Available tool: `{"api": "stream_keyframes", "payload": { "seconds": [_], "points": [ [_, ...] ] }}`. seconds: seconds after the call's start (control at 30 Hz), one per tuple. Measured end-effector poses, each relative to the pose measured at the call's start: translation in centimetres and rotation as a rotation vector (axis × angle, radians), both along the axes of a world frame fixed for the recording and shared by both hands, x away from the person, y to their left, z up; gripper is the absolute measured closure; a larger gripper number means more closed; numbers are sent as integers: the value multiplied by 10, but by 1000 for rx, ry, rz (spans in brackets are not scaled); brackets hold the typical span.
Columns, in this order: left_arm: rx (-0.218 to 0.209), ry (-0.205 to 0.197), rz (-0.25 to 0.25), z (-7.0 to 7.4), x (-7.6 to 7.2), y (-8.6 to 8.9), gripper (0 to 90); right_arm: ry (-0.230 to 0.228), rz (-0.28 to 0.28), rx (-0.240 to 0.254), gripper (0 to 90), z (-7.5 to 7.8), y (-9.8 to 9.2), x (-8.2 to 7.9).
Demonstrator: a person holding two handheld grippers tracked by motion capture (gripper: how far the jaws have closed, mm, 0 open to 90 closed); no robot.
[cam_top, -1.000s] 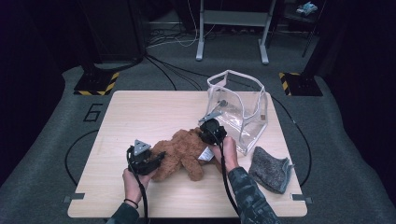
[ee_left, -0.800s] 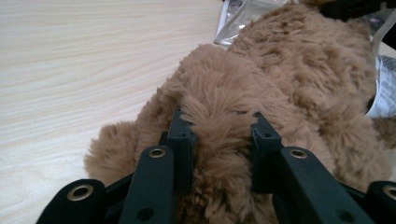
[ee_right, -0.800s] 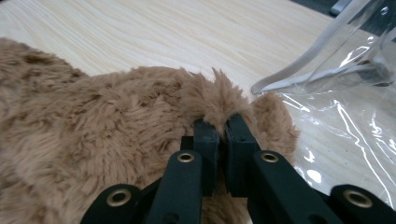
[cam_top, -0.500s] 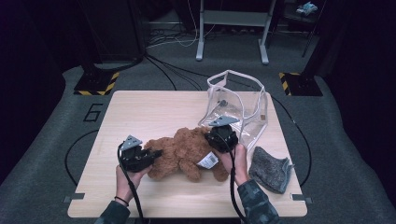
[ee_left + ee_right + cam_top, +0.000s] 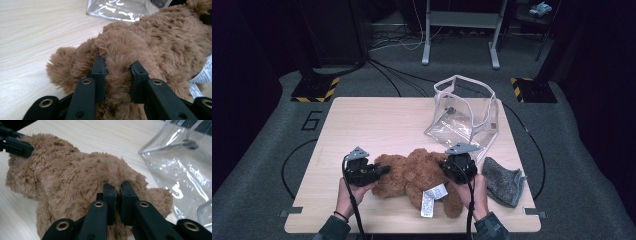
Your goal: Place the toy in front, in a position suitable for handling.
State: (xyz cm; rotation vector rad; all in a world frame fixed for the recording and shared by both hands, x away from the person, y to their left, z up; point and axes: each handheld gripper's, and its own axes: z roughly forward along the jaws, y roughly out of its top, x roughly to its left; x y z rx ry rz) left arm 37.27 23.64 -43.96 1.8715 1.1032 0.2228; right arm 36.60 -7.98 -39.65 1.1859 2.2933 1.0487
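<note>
Teddy bear (image 5: 417, 175) lying on the table (image 5: 377, 125), stretched btwn my two grippers, nearer my edge. My left gripper (image 5: 117, 75) has a thick fold of brown fur w/ both pads pressing in, jaws part-closed round the wad; they've just been closing a bit more on it. My right gripper (image 5: 117, 192) is pinching a thin tuft at the other end, jaws nearly pressed together w/ just fur btwn them. White label (image 5: 432, 197) hangs off the bear on my side, close to the right fingers. Beyond the right fingers: clear plastic bag (image 5: 467, 115), standing open, just past the bear. Out to the right of that hand, grey felt pouch (image 5: 502, 181) lying flat near the table edge, apart from the bear.
</note>
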Motion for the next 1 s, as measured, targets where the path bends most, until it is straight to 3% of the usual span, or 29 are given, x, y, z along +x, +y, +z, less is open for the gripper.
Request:
{"api": "stream_keyframes", "payload": {
  "seconds": [0.03,0.07,0.17,0.23,0.27,0.37,0.5,0.63,0.8,0.87,0.93,1.0],
  "points": [
    [-13,4,0,-2,0,0,699,0,0,0,849,0,0,0],
    [-23,8,2,-3,1,-1,666,9,-16,-11,832,-12,-2,1],
    [1,1,-7,-3,1,-4,598,29,-26,1,779,-22,-7,4],
    [9,-2,-3,-3,0,-6,542,39,-38,17,608,-27,-15,6],
    [18,-5,8,-2,-1,-6,471,37,-46,26,525,-27,-19,6],
    [8,9,26,-1,0,-3,334,25,-73,55,353,-24,-31,5],
    [3,7,45,1,-1,-2,237,-7,-119,75,217,-21,-53,2],
    [9,-3,64,7,-1,-2,195,-20,-172,79,192,-22,-74,3],
    [29,-12,66,11,-1,-6,191,-32,-228,60,223,-24,-85,10],
    [66,-14,55,10,1,-11,183,-22,-274,58,254,-23,-89,24],
    [87,-12,48,8,3,-14,182,-25,-281,61,256,-23,-89,28],
    [109,-4,37,5,3,-19,186,-30,-326,59,253,-17,-87,47]
  ]
}}
